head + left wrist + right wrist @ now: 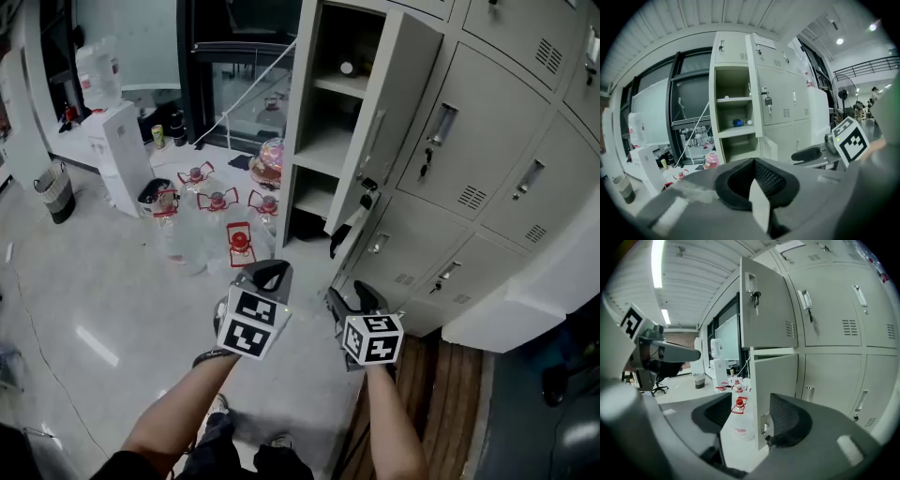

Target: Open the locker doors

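Lockers [487, 141]: grey bank on the right. Most doors are closed, with keys hanging in several locks.
Upper door [384, 122]: in the left column, swung wide so the shelves are exposed. That one looks done.
Lower door [776, 390]: directly below it, ajar, with the free edge facing the person. Probably the next door to pull wider.
Jugs [217, 202]: on the floor left of the lockers, apart from both doors.
Right gripper [750, 418]: near the lower door and lined up on its edge. Fingers [790, 420] are apart; the edge shows in the gap but the pads aren't on it. Looks set to pinch the edge.
Left gripper [752, 183]: held beside the right one. Fingers [771, 180] are closed on nothing, so it's likely idle.
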A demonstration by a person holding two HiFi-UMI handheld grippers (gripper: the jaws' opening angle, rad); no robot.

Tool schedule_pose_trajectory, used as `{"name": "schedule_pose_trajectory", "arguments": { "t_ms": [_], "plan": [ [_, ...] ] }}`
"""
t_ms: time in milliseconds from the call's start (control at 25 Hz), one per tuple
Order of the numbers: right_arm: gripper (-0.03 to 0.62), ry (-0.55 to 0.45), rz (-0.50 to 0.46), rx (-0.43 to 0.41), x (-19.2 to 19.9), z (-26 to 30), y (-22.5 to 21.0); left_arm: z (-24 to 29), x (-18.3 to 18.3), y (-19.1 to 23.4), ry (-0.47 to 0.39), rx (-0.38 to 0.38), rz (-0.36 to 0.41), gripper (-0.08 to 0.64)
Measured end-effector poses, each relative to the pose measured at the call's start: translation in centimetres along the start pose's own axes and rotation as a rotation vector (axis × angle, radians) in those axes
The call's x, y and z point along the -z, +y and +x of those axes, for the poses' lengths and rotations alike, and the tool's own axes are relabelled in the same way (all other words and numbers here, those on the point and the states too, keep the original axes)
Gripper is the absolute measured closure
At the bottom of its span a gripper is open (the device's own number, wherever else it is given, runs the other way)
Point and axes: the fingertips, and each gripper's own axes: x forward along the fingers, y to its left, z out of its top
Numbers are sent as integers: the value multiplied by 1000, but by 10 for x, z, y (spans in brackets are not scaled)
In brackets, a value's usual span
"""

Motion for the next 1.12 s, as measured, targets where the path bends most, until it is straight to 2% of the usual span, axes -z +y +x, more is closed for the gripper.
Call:
{"name": "schedule_pose_trajectory", "arguments": {
  "t_ms": [320, 560, 1000, 1120],
  "plan": [
    [377, -54, 31, 38, -73, -71, 27, -41, -46, -6, -34, 9, -22, 555],
    [411, -94, 82, 114, -102, -111, 45, -70, -61, -4, -67, 73, -32, 557],
    [497, -164, 105, 265, -125, -167, 105, -134, -64, 24, -119, 182, -17, 555],
    [577, -176, 112, 288, -129, -180, 119, -149, -69, 27, -136, 203, -13, 556]
  ]
}}
